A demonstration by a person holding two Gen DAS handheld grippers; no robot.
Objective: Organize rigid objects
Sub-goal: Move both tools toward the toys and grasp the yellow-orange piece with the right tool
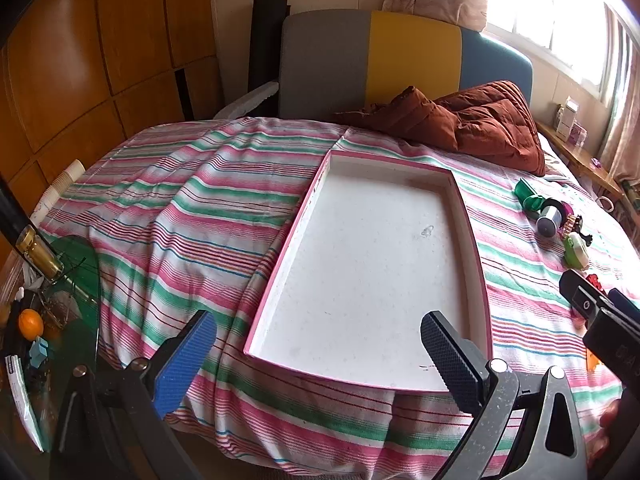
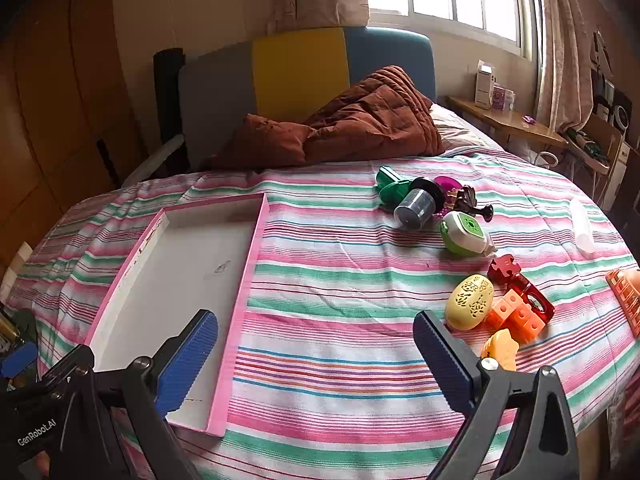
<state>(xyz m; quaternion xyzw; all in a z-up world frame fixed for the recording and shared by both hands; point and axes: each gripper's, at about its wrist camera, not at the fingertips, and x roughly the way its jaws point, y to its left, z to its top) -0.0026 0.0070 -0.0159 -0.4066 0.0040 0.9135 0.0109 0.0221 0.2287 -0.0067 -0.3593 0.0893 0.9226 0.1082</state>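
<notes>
My left gripper [image 1: 316, 356] spread wide and empty over the near end of the shallow pink-rimmed white tray [image 2: 256, 264] on the striped bedspread [image 2: 340, 280], my right gripper [image 2: 316, 356] equally wide, empty, yellow perforated plastic egg [image 2: 469, 301] and orange block cluster [image 2: 516, 316] near the bed's right edge, green-and-white plastic device [image 2: 464, 232] and grey cylinder [image 2: 416, 206] farther back.

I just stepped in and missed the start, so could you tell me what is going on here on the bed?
A person holds a two-finger gripper in each hand above a bed with a striped cover. Both the left gripper and the right gripper are open and hold nothing. A pink-rimmed tray lies empty on the cover. To its right the small objects lie loose: a yellow egg-shaped case, orange blocks, a red piece, a green and white device. Nothing has been sorted yet.
</notes>
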